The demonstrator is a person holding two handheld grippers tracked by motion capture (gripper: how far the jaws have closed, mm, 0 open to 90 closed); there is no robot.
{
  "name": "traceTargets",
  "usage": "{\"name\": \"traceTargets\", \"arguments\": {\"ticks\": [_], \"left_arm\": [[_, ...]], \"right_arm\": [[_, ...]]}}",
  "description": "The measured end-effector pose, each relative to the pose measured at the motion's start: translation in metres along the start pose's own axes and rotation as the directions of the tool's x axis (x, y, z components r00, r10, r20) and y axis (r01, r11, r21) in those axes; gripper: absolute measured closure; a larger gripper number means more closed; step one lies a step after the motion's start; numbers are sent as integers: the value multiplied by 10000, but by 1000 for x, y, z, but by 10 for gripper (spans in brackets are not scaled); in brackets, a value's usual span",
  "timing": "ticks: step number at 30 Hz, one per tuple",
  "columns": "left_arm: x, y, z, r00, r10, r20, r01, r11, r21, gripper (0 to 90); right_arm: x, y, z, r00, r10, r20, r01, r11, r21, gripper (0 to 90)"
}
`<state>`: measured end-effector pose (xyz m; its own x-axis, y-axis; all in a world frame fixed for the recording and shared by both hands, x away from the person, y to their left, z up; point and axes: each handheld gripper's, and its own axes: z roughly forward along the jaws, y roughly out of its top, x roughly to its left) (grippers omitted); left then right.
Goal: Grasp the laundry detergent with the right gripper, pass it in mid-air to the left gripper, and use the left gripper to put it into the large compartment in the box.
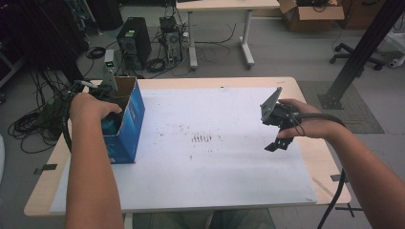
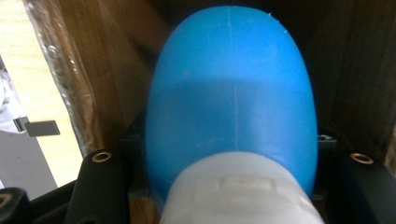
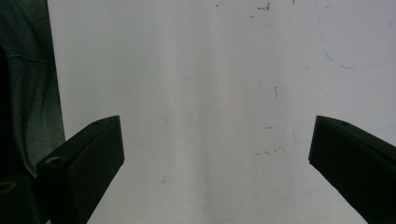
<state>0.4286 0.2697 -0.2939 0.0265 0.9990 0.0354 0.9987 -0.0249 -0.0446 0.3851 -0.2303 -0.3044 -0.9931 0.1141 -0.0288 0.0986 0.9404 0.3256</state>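
I am holding a blue bottle [image 2: 231, 102] with a white cap [image 2: 240, 191] in the left gripper [image 2: 231, 186], its jaws clenched on either side of the bottle just above the cap, and I am working it inside the open blue box [image 1: 128, 125] standing at the left side of the table [image 1: 229, 82]. The risk I am watching is the tight fit: brown cardboard walls are crowding the bottle on both sides, so a slight tilt of my wrist could be catching the rounded bottom on a wall or flap and tipping the tall, narrow box over. The bottle is smooth and curved, so if it is snagging while I push, it could be slipping or twisting in the jaws. From above, my left hand [image 1: 90, 106] is sitting over the box's open top with the forearm reaching straight in from the near edge, the gripper pointing down into the opening. My right hand [image 1: 305, 121] is hovering above the white sheet [image 1: 215, 171] at the right side, well apart from the box, and the right gripper [image 3: 217, 154] is angling down at the sheet with its jaws released wide and nothing between them, so it is not steadying the box.
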Motion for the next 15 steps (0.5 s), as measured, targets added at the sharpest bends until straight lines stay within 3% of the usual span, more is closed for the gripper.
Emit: {"name": "traceTargets", "arguments": {"ticks": [15], "left_arm": [[0,-3,2,10000,-41,7,41,10000,-80,385]], "right_arm": [[2,-1,-2,10000,-14,34,15,9999,-136,35]]}}
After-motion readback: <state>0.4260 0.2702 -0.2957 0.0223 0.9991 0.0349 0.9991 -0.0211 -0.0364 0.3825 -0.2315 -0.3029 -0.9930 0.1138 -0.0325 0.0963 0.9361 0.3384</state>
